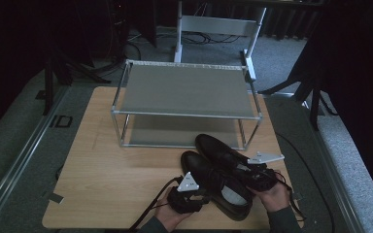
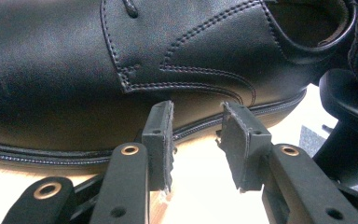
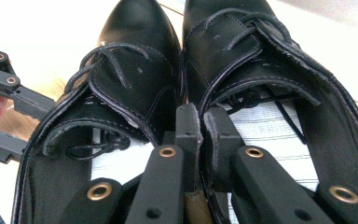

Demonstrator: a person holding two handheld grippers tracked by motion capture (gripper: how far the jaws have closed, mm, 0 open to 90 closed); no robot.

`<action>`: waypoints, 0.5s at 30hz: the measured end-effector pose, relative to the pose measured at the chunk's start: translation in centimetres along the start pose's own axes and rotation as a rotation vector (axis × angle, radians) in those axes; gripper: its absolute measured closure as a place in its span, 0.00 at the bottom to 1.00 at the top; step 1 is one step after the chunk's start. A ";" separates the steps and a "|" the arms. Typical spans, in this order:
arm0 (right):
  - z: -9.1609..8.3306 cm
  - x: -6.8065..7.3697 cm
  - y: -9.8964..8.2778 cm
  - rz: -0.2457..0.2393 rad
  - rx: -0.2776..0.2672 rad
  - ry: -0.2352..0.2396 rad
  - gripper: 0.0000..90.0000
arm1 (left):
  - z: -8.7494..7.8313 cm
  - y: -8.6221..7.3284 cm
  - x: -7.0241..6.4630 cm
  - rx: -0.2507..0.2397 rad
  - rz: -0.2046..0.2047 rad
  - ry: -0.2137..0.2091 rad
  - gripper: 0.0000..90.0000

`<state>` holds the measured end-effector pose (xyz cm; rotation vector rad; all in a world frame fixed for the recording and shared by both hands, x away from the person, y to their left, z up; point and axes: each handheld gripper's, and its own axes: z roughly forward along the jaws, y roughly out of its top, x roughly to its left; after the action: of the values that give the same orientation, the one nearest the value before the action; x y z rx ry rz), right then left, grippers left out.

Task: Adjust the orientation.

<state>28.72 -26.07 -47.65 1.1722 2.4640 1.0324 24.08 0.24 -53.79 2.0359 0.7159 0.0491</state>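
1. Our right gripper has its jaws pinched nearly together on the two inner collars of the shoes, one pad inside each shoe, so we hold the pair as one.
2. Our left gripper stands half open and holds nothing; its pads sit just short of the near shoe's outer side, by the sole seam.
3. We judge the pair gripped but not yet lifted: both soles look to rest on the table, toes pointing away from us toward the rack.
4. What is left, as we read it: raise the pair and set it on a shelf.
5. Just beyond the toes stands the rack, two grey shelves in a metal frame, both bare.
6. Past the table lie grey carpet, cables, a white frame and dark stands.
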 end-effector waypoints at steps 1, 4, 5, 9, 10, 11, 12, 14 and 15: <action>0.0 0.0 0.0 -0.001 0.001 -0.001 0.93 | 0.0 0.0 0.0 0.000 0.000 0.000 0.71; -0.5 0.0 0.0 -0.013 -0.017 -0.014 0.85 | 0.0 0.0 0.0 0.000 0.001 0.001 0.71; -0.9 -0.1 0.0 -0.013 -0.023 -0.014 0.84 | 0.0 0.0 0.0 0.000 0.001 0.001 0.71; -2.3 0.0 -0.1 -0.022 -0.042 -0.002 0.72 | -0.1 0.0 0.0 -0.002 0.001 0.004 0.71; -2.6 0.0 -0.2 -0.029 -0.043 -0.008 0.69 | -0.1 0.0 0.0 -0.001 0.002 0.006 0.71; -2.8 0.0 -0.3 -0.037 -0.043 -0.017 0.67 | -0.1 0.0 0.0 0.000 0.003 0.009 0.71; -3.0 0.0 -0.4 -0.040 -0.042 -0.022 0.65 | -0.2 0.1 0.1 0.001 0.003 0.011 0.71; -3.3 0.0 -0.8 -0.049 -0.039 -0.030 0.63 | -0.3 0.1 0.1 -0.002 0.002 0.018 0.70; -3.4 -0.1 -1.0 -0.051 -0.040 -0.035 0.61 | -0.4 0.1 0.2 -0.001 0.003 0.024 0.70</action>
<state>26.62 -28.23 -45.85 1.0997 2.4222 1.0325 24.15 0.58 -53.57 2.0387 0.7272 0.0757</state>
